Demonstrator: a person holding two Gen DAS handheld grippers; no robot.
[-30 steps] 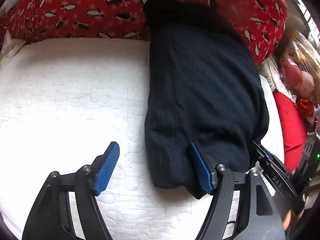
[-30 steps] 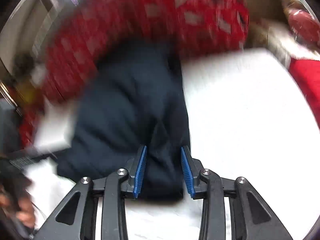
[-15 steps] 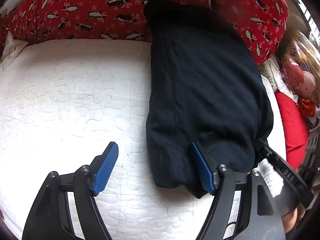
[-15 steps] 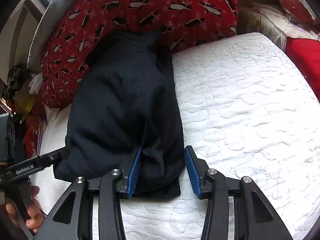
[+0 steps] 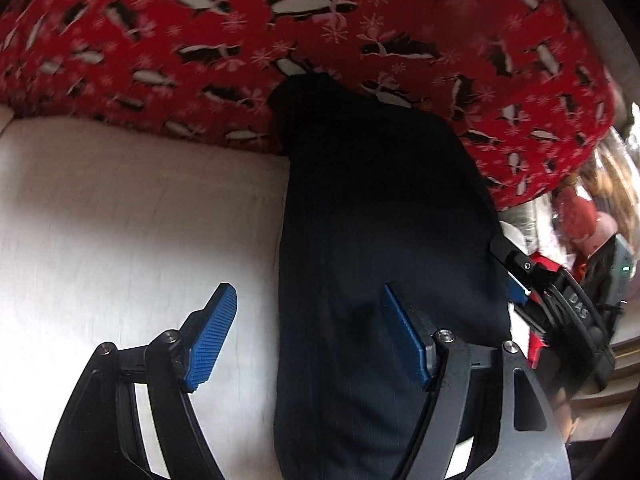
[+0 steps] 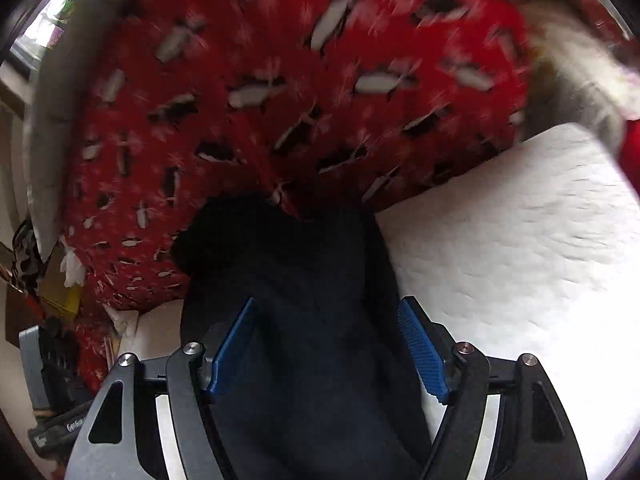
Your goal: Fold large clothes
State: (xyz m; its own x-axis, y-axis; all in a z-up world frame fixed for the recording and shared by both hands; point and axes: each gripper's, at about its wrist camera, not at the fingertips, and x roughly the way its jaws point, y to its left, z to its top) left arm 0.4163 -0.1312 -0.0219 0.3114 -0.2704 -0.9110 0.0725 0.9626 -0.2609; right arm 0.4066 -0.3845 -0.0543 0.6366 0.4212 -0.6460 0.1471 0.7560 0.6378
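Navy cloth: one folded dark garment lies on the white quilted bed, its far end at twelve o'clock against one red penguin-print blanket. Two grippers hover above it. The left gripper gapes wide, empty. The right gripper is opening; its pads seem clear of the fabric, though blur muddies that.
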